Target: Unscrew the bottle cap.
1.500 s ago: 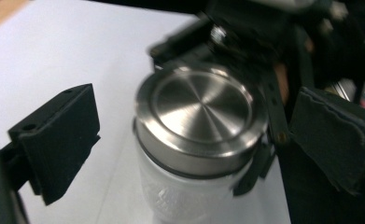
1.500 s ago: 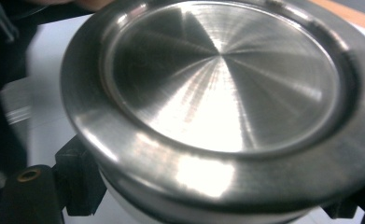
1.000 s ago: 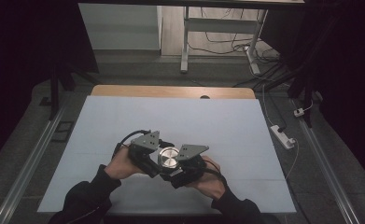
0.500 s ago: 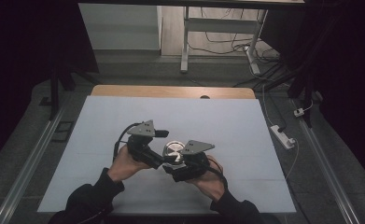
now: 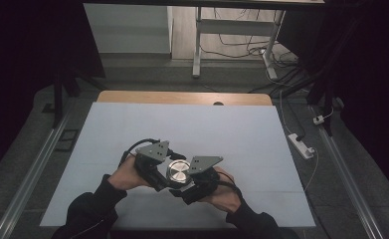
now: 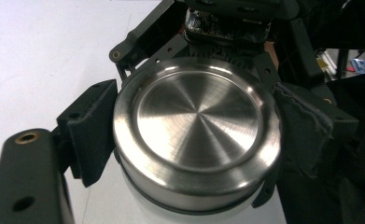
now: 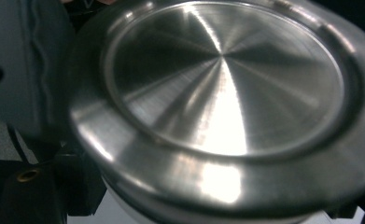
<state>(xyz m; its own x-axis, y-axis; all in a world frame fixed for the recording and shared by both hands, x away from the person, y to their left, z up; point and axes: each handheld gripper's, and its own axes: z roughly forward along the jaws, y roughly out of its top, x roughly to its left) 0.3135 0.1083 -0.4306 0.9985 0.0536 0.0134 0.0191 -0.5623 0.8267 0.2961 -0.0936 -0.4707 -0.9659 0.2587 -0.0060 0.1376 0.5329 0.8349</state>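
Note:
A round white container with a brushed steel lid (image 5: 178, 172) is held above the table between my two grippers. In the left gripper view the lid (image 6: 196, 121) sits between the black pad (image 6: 91, 130) and the cloth-covered pad (image 6: 304, 126). My left gripper (image 5: 168, 174) has just been closing and is now shut on the lid. My right gripper (image 5: 189, 183) comes in from the other side and is shut on the container. In the right gripper view the lid (image 7: 222, 93) is very close, with one finger (image 7: 21, 70) at its left and a strip of white body (image 7: 138, 212) below.
The table (image 5: 232, 129) is covered by a pale sheet, with a wooden strip (image 5: 182, 97) along its far edge. A white power strip (image 5: 301, 144) lies on the floor to the right. Metal rails run along both sides.
Half a second ago the left gripper had drawn away up and to the left of the container. It has come back and closed on the lid. The right gripper kept still.

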